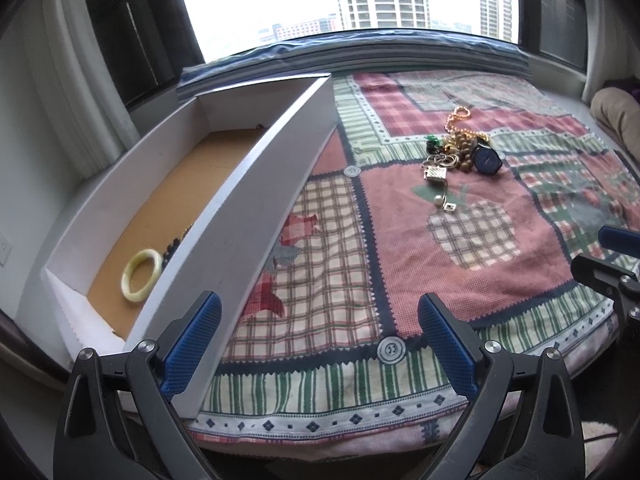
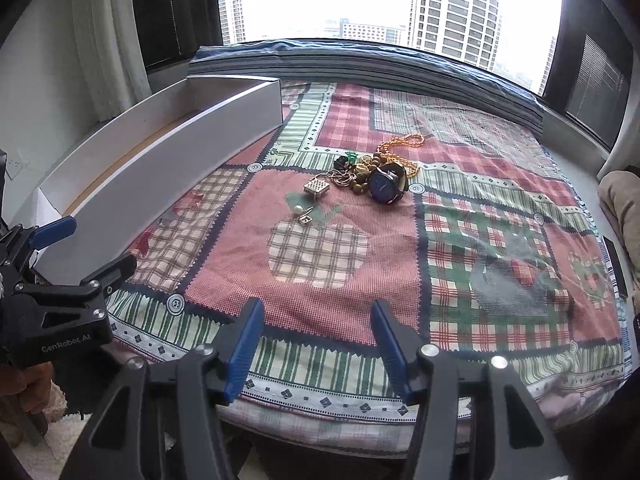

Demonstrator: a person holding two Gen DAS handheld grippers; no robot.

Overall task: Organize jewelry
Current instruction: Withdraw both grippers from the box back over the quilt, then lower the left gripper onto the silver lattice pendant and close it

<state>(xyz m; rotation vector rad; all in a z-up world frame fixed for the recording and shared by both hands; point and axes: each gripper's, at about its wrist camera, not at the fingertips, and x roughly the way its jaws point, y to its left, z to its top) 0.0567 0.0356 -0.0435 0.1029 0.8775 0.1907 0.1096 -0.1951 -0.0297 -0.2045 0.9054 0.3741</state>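
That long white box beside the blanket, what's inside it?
In the white box, a pale green bangle lies on the brown floor, with dark beads beside it. The near wall hides the rest of those beads and whatever lies right behind it.

The only readable text is "GenRobot.AI", printed in pale letters on the black body of the left gripper where it shows at the left edge of the right wrist view. The quilt carries round button-like emblems, one near its front border and another near its front left corner; their marks are too small to read as letters. The watch has a dark blue dial, but no brand or numerals can be made out on it. The white box shows no print. Nothing legible shows on the towers outside the window.
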